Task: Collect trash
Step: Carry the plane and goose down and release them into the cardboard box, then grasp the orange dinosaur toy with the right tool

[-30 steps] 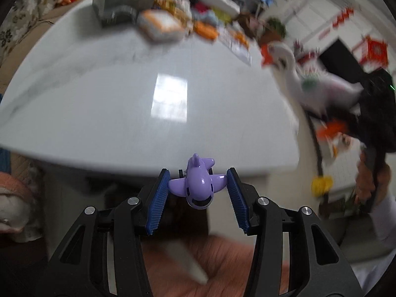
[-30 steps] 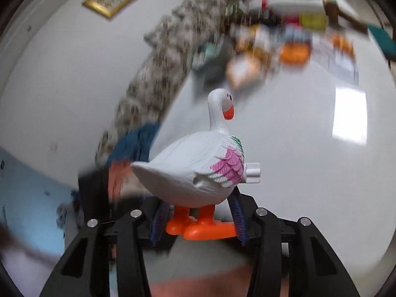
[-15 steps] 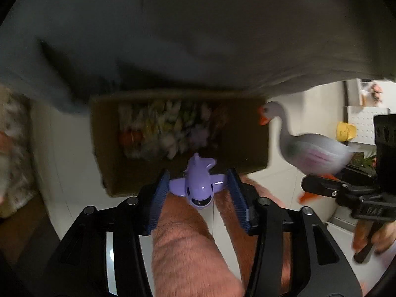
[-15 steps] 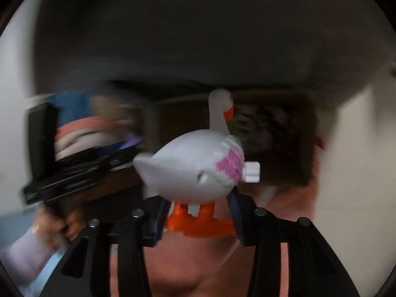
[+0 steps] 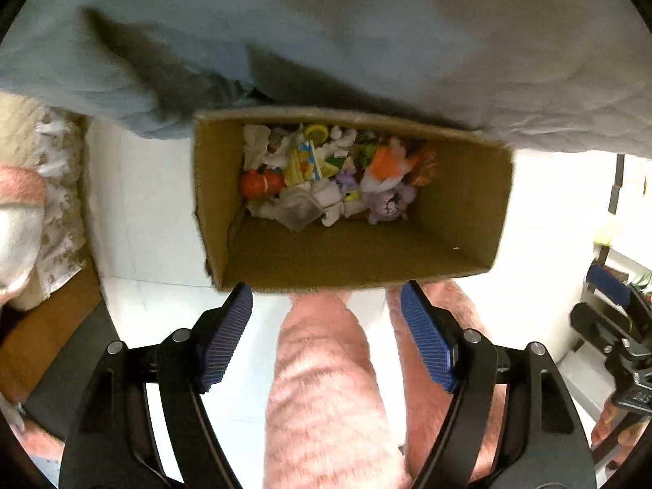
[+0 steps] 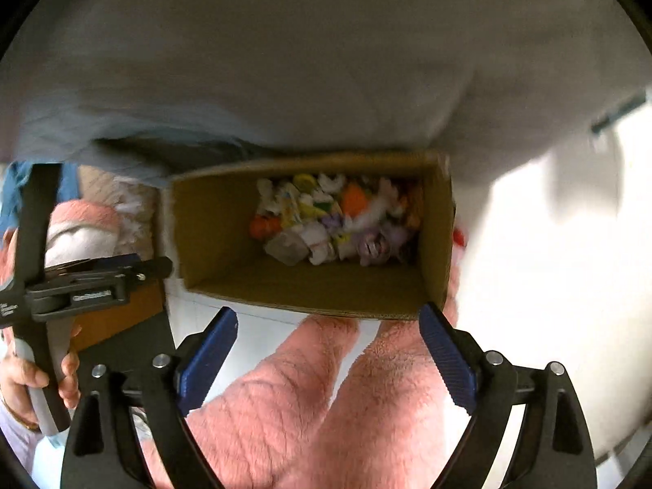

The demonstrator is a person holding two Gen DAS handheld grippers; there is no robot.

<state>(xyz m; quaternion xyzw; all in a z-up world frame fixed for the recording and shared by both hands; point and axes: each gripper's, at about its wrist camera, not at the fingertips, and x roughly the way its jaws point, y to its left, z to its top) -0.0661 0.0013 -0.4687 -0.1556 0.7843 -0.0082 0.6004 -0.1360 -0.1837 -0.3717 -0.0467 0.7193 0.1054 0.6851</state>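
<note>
**A:** Where do things stand on my side?

**B:** I have both tools pointing down over the cardboard box [image 5: 350, 252], which sits on the pale floor just under the edge of the grey cloth [image 5: 366, 40]. My left gripper [image 5: 326, 338] has just been opening, and nothing sits between its blue pads [image 5: 224, 338] now. Same for my right gripper [image 6: 326, 360]: its jaws have just been spreading, they stand wide apart, and the gap is bare.

**A:** So the load went in?

**B:** I judge so. The trash pile [image 5: 326, 175] lies at the bottom of the box, against its far wall: crumpled white paper, a yellow wrapper, an orange piece at the left end, something purple at the right end. I can't pick out single pieces with certainty in the heap; the right wrist view is blurred there.

**A:** Is the box full?

**B:** No. The heap covers the bottom only, and the brown walls stand bare above it. There is room for more.

**A:** What is left, then?

**B:** From here I can't see any surface with trash still on it, so I cannot tell how much remains. Both tools are free, so my guess is another trip. Below the box in both views are only the person's pink fuzzy trouser legs [image 6: 309, 407].
</note>
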